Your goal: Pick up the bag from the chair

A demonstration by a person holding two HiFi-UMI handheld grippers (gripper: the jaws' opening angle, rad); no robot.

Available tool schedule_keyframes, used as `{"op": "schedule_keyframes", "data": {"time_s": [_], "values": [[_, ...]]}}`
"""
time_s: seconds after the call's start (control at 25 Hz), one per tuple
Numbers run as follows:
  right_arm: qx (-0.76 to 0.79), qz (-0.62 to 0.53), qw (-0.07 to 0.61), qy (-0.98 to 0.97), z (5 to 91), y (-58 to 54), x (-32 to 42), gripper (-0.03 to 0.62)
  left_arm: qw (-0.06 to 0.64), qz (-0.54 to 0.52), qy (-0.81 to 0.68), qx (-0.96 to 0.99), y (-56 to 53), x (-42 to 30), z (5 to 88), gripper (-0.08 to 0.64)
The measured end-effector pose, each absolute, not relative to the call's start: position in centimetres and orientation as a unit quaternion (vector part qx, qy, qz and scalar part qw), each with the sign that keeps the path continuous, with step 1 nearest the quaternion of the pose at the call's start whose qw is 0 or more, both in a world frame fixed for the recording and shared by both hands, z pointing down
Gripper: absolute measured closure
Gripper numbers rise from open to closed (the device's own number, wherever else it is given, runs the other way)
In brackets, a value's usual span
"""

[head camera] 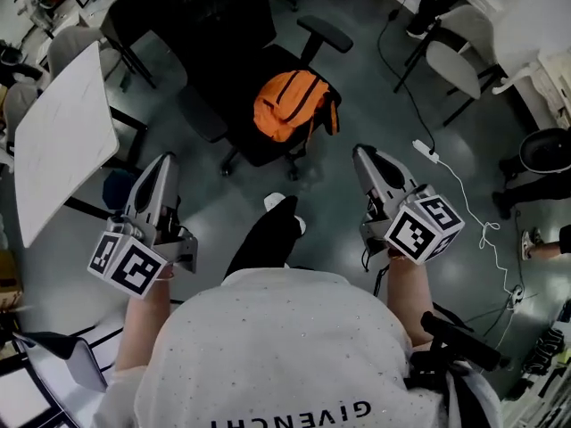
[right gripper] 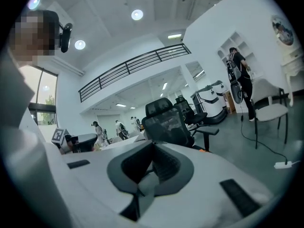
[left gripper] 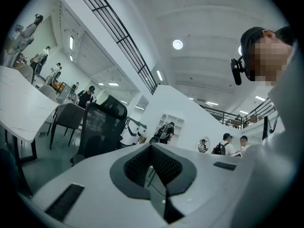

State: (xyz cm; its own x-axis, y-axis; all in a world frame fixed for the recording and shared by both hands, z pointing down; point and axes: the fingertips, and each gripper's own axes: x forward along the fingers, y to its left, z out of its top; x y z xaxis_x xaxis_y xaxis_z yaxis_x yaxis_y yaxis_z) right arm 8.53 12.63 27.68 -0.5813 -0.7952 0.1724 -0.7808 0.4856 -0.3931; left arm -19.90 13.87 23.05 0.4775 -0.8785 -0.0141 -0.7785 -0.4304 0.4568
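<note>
Head view: the left claw (head camera: 164, 162) and the right claw (head camera: 360, 153) are held side by side, well apart. Both point away from the person toward the black office chair (head camera: 227, 69). The orange bag (head camera: 290, 103) lies on the chair seat, ahead of both claws and between their lines of aim. In this view it is closer to the tip of the right claw than to the tip of the left. Neither claw touches the bag or the chair.

Left gripper view: the jaws of the left claw (left gripper: 151, 147) are pressed together, with nothing between them. The chair (left gripper: 101, 125) stands beyond the tips, offset to their left. The bag cannot be made out here.

Right gripper view: the jaws of the right claw (right gripper: 152, 143) are likewise pressed together and empty. The chair (right gripper: 167, 123) stands just beyond the tips, slightly to their right, with its mesh back upright.

Surroundings, head view:
- A white table (head camera: 62, 141) stands to the left of the left claw.
- A power strip (head camera: 426, 151) lies on the floor (head camera: 205, 212) just to the right of the right claw's tip.
- The person's leg (head camera: 268, 239) extends between the two claws, behind their tips.
</note>
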Motion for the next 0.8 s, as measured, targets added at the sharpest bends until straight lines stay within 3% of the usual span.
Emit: {"op": "schedule_keyframes", "data": {"time_s": [0.32,0.48,0.8], "values": [[-0.477,-0.264,0.015,0.838,30.8,6.8,10.9,0.584,0.215,-0.095,-0.464,0.854,8.0,-16.2,24.7,0.555],[-0.484,-0.266,-0.026,0.833,33.3,3.3,11.4,0.5,0.228,-0.073,-0.454,0.858,4.5,-14.7,27.3,0.555],[-0.487,-0.337,-0.045,0.805,40.2,-4.3,12.5,0.499,0.291,-0.066,-0.446,0.844,-3.4,-12.0,33.5,0.556]]}}
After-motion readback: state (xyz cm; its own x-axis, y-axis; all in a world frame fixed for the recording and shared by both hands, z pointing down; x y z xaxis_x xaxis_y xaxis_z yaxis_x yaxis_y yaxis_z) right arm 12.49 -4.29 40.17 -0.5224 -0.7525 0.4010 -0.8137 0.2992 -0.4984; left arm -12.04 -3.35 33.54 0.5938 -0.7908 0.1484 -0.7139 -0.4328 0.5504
